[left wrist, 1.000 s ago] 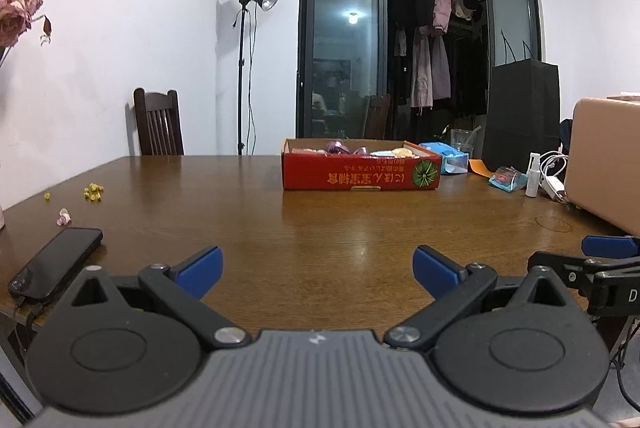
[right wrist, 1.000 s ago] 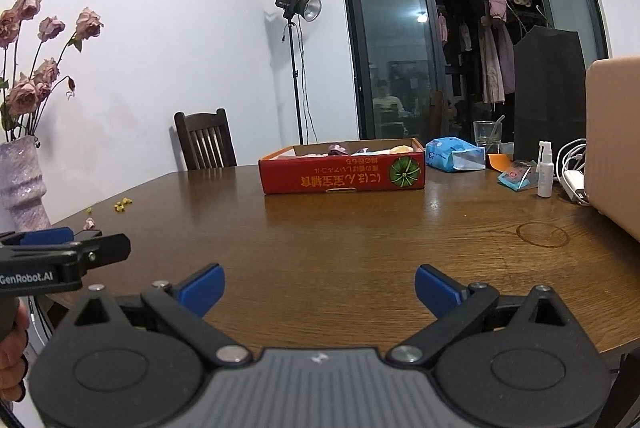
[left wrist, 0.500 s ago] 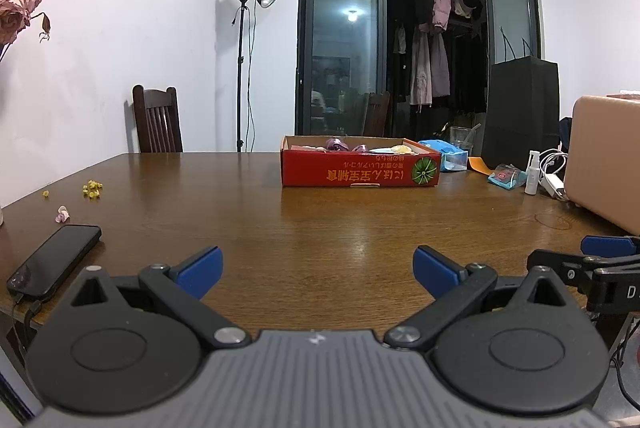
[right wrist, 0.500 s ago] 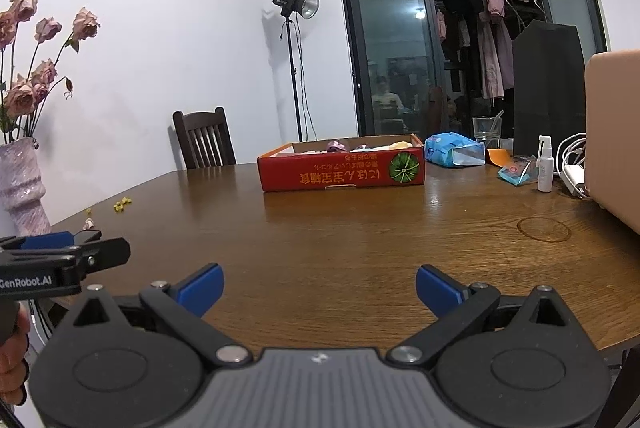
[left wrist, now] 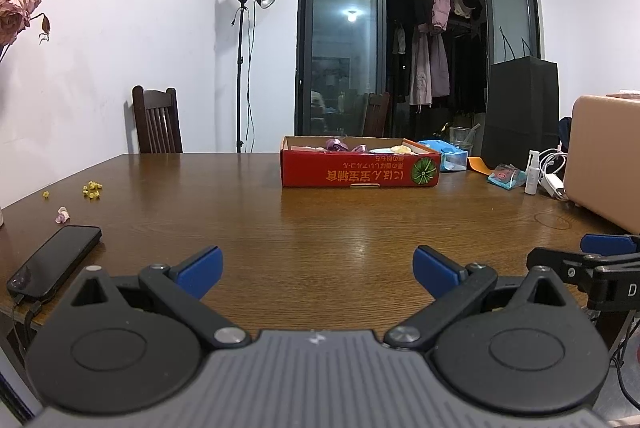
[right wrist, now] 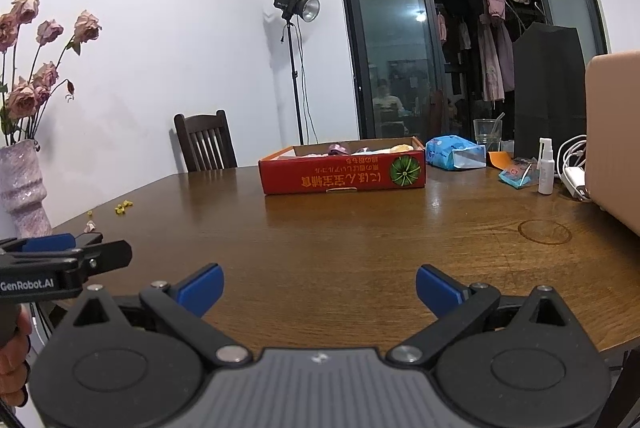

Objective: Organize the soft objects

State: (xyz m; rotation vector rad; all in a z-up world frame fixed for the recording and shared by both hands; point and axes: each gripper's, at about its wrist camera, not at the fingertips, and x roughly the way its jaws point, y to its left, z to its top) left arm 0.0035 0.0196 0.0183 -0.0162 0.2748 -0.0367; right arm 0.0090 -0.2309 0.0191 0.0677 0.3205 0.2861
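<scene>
A red cardboard box [left wrist: 360,171] [right wrist: 342,173] stands on the far side of the brown table [left wrist: 320,228], with several soft items in purple, pink and yellow [left wrist: 352,147] [right wrist: 360,149] showing over its rim. My left gripper [left wrist: 318,264] hovers open over the table's near edge, well short of the box, with nothing between its blue pads. My right gripper [right wrist: 319,286] is open too and holds nothing, level with the left one. Each gripper appears side-on in the other's view.
A black phone [left wrist: 56,262] lies at the near left edge. Yellow bits [left wrist: 92,189] and a petal lie left; a vase of roses [right wrist: 22,187] stands there. Right of the box: blue tissue pack [right wrist: 454,152], glass, spray bottle [right wrist: 546,165], cables, a tan box [left wrist: 606,155]. A chair [left wrist: 156,121] stands behind.
Both grippers stay open and roughly in place; both views have tilted up a little, so the box and table sit slightly lower in frame.
</scene>
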